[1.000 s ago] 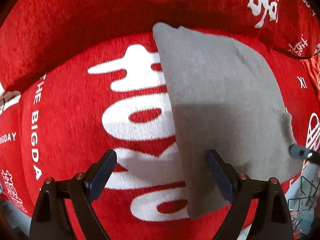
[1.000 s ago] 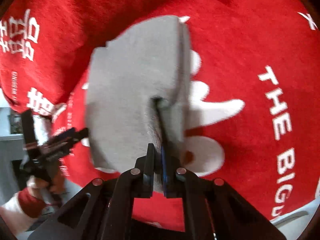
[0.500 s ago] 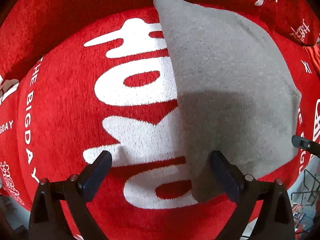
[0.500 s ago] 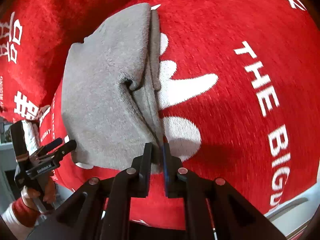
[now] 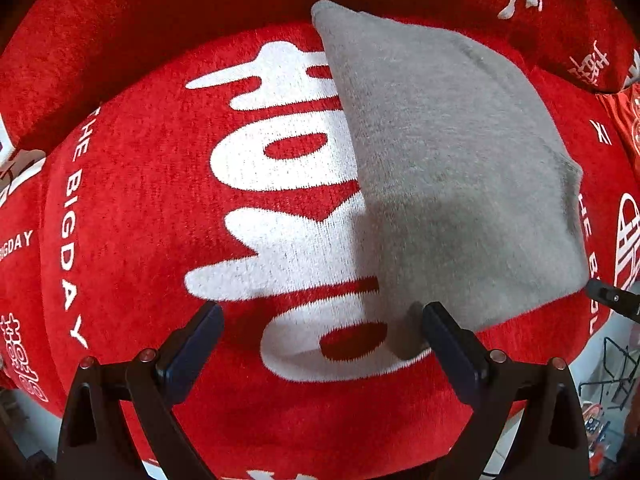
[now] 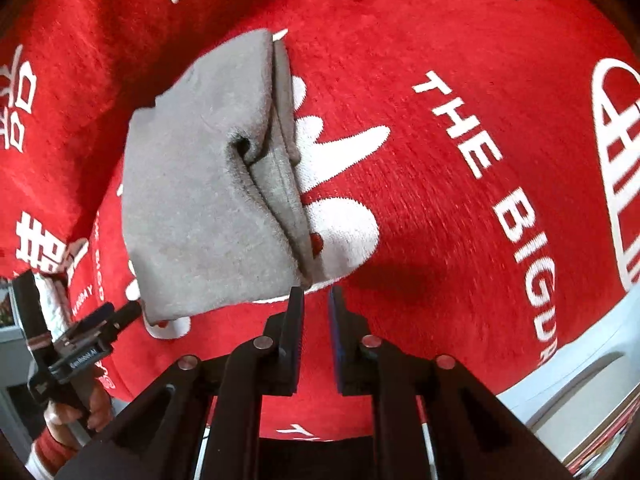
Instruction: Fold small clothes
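Your grey cloth [image 5: 452,168] lies flat on the red cover [image 5: 132,240], filling the upper right of the left view and the left centre of the right view [image 6: 200,200]. It looks already doubled: along its right edge in the right view you can see stacked layers and a small puckered fold partway up.

Your left gripper [image 5: 320,340] stands wide open at the bottom of its frame, nothing between the fingers; the right finger [image 5: 448,344] sits just at the cloth's lower corner, and I cannot tell whether it touches. Your right gripper [image 6: 316,312] is opening, the gap narrow and empty, its tips just below the cloth's lower right corner.

Expect this piece to be light, soft and limp, a fleecy knit that will sag and drag on the napped cover rather than slide. It is not fragile, so pinch firmly. Take hold at a corner or along the layered edge, and catch every layer, or the top one alone will peel away. The pucker probably needs smoothing before the next fold.
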### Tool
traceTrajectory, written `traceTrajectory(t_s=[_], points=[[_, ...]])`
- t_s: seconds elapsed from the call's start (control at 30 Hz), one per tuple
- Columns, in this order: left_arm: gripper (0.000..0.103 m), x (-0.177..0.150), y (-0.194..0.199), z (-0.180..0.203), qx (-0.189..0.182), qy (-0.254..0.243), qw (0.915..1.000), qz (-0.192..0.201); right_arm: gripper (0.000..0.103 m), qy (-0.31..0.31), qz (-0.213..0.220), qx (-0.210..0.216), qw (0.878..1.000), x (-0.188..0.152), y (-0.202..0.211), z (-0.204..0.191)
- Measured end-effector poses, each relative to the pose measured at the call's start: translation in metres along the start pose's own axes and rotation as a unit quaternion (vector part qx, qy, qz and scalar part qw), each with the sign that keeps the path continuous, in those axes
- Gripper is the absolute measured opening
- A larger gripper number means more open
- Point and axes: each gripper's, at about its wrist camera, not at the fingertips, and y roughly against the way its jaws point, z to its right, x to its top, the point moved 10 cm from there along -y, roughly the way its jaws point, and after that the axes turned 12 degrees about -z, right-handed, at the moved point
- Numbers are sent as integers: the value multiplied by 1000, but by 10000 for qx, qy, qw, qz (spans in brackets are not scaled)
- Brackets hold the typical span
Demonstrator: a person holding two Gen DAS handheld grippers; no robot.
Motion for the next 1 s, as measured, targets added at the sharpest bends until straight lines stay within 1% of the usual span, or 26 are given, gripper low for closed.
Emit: traceTrajectory(t_s=[0.1, 0.23, 0.27, 0.3, 0.4, 0.53, 0.67, 0.83, 0.93, 1.0], points=[[100, -6, 3, -3, 12, -22, 10000, 33, 14, -63, 94, 37, 9999, -9, 7, -1], [100, -14, 5, -3, 0, -23, 10000, 54, 14, 1, 171, 69, 9998, -19, 9, -13], [100, -17, 6, -4, -8, -27, 10000, 56, 14, 12, 191, 95, 9998, -22, 8, -17], [100, -12, 13, -10, -14, -39, 10000, 57, 14, 15, 205, 123, 9997, -24, 7, -20], [100, -16, 16, -10, -10, -88, 9999, 109, 18, -12, 210, 183, 9996, -31, 1, -26], [100, -30, 20, -7, -28, -109, 9998, 156, 18, -14, 151, 239, 9996, -38, -6, -34], [100, -36, 17, -15, -33, -56, 9999, 130, 19, 80, 72, 242, 9996, -38, -11, -38], [100, -38, 6, -23, -3, 60, 10000, -62, 19, 123, 18, 350, 9993, -23, -12, -41], [100, -30, 9, -23, 70, 121, 9999, -66, 26, 218, -31, 374, 9991, -7, -9, -42], [100, -22, 14, -22, 75, 224, 9997, -23, 36, 284, -20, 366, 9989, 6, -4, -42]])
